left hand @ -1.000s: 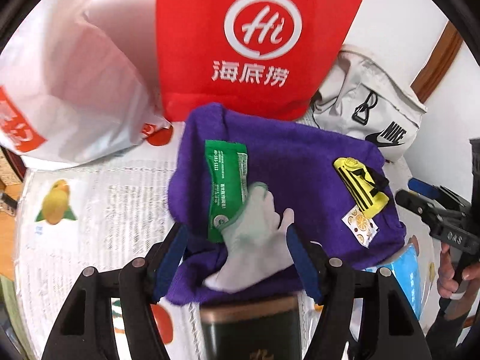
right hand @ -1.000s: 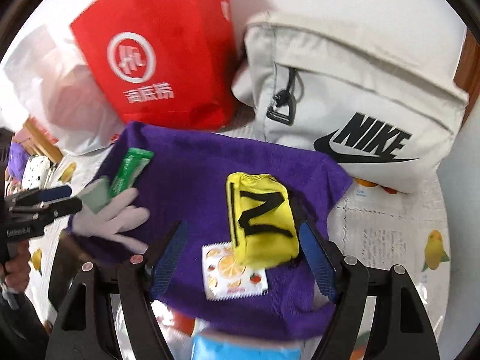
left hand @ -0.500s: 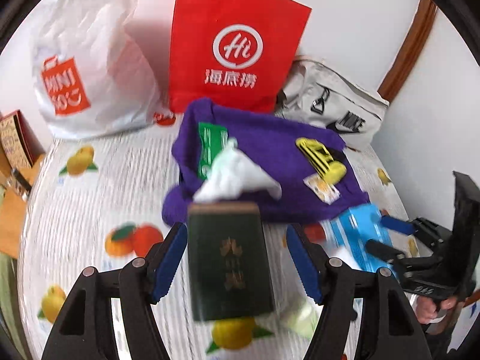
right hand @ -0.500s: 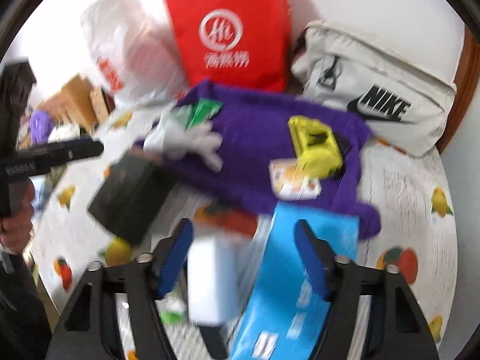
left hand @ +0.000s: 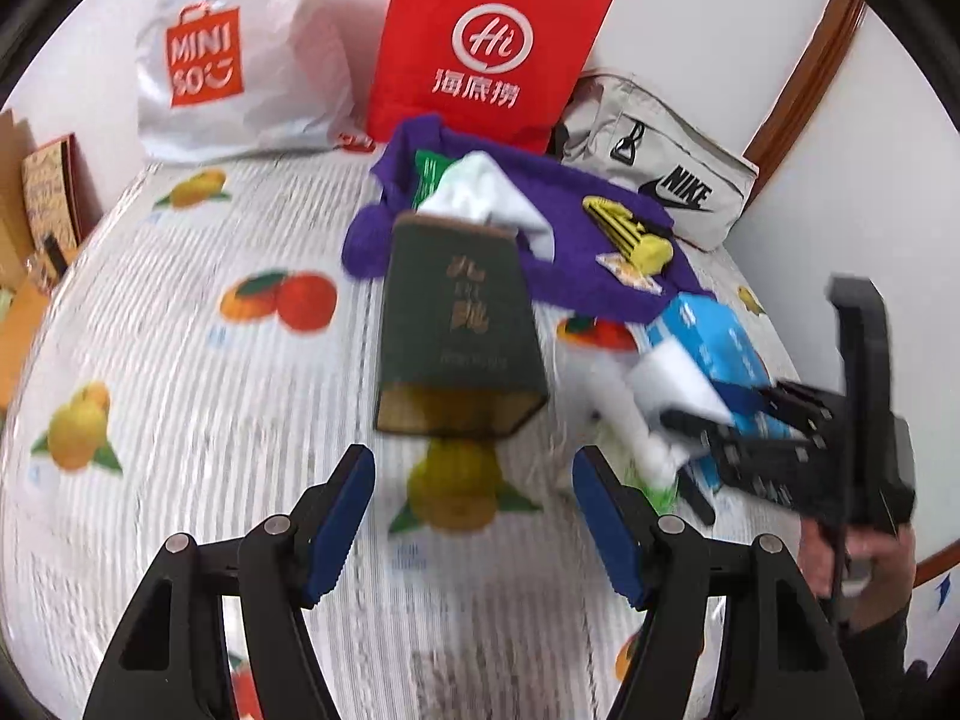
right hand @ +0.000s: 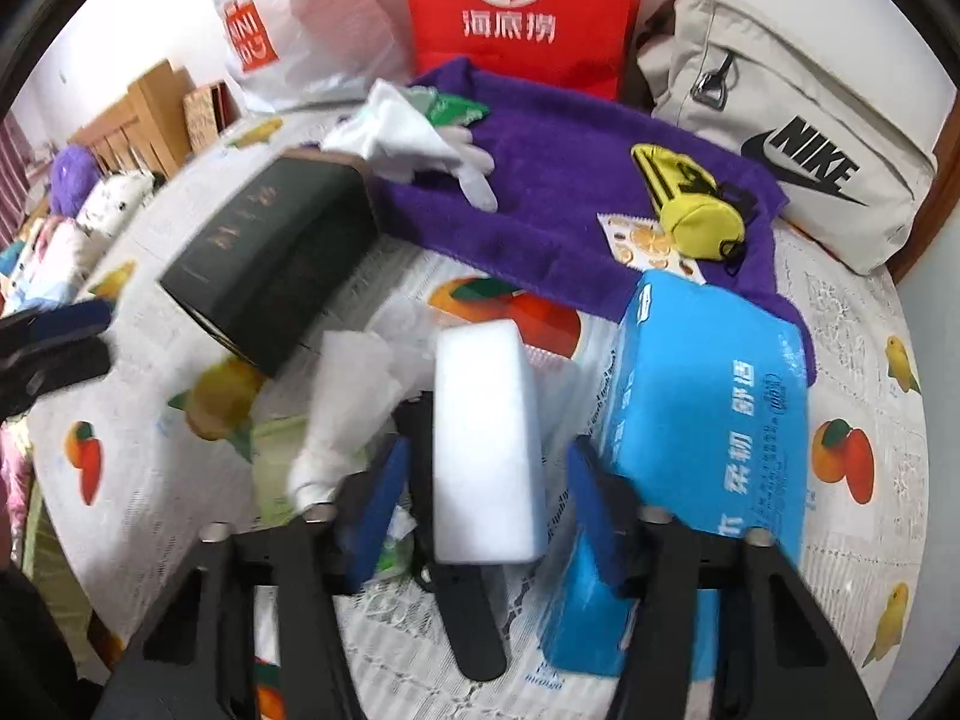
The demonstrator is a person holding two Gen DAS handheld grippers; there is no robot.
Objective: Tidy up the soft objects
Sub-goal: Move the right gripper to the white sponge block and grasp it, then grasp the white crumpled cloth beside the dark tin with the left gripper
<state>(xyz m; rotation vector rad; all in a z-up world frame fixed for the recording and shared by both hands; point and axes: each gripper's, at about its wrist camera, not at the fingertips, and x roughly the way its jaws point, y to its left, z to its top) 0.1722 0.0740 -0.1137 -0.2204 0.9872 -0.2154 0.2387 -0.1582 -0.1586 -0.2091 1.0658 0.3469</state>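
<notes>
Both grippers spread and empty over the fruit-print tabletop; soft items grouped on the purple towel

The purple towel (right hand: 558,180) lies at the far edge of the tabletop (left hand: 180,396), against the red bag (right hand: 522,6) and grey Nike bag (right hand: 798,120). The blue tissue pack (right hand: 708,402) overlaps its near right corner. The white sponge block (right hand: 486,438) sits between the open fingers of the right gripper (right hand: 486,510), not clamped. The white glove (right hand: 414,138) rests on the towel's left end, touching the dark green box (left hand: 456,324). The yellow pouch (right hand: 690,204) lies near the towel's right end. The left gripper (left hand: 474,516) hangs open, short of the box. Judgement: the sponge is light and compressible; grip across its narrow faces, mid-length, with light pressure
</notes>
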